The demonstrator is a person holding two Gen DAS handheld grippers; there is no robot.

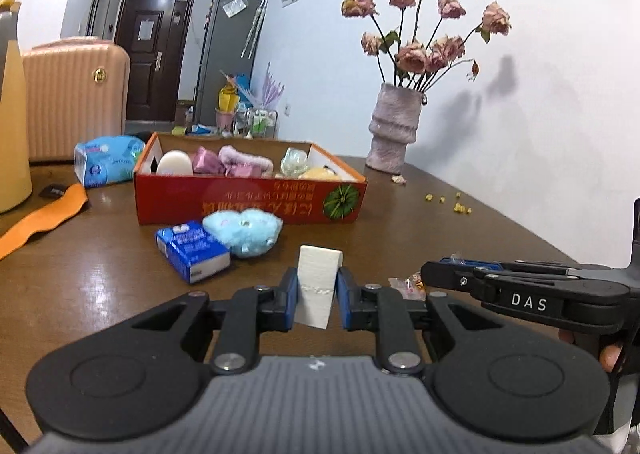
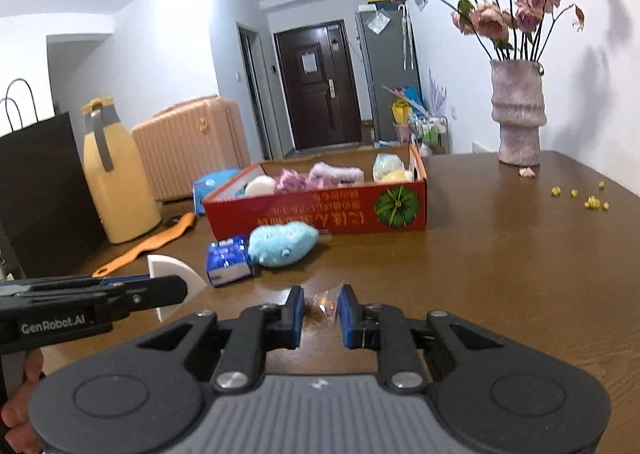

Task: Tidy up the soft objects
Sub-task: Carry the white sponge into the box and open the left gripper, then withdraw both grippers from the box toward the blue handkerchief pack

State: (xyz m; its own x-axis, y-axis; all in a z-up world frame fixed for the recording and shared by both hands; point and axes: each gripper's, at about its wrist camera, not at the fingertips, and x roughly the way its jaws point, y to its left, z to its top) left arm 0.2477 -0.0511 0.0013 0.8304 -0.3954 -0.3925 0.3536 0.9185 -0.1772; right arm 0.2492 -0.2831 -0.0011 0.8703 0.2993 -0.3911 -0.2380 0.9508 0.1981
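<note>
On the far left of my brown wooden counter (image 2: 500,254) stand a black paper bag (image 2: 36,190) and a yellow plastic jug (image 2: 116,178), with an orange wavy strip (image 2: 152,244) lying flat in front of them. My left tool (image 1: 318,290) is nearly closed, its blue pads pinching a white wedge-shaped foam block (image 1: 318,286) that stands upright between them, lifted clear of the counter. Beyond it lie a small blue tissue packet (image 1: 192,250) and a fluffy light-blue plush toy (image 1: 244,232), touching each other, just in front of the open red cardboard box (image 1: 248,202). The box holds a white oval pad (image 1: 175,164), pink soft pieces (image 1: 224,164) and a yellow plush (image 1: 320,173). A larger blue wipes pack (image 1: 108,160) sits beside its left end. My right tool (image 2: 320,310) is also nearly closed, gripping a small crinkly clear-wrapped candy (image 2: 322,308). Further right stands a pink ribbed vase of dried roses (image 2: 518,114), with small yellow bits (image 2: 592,202) scattered on the counter well apart from the box.
</note>
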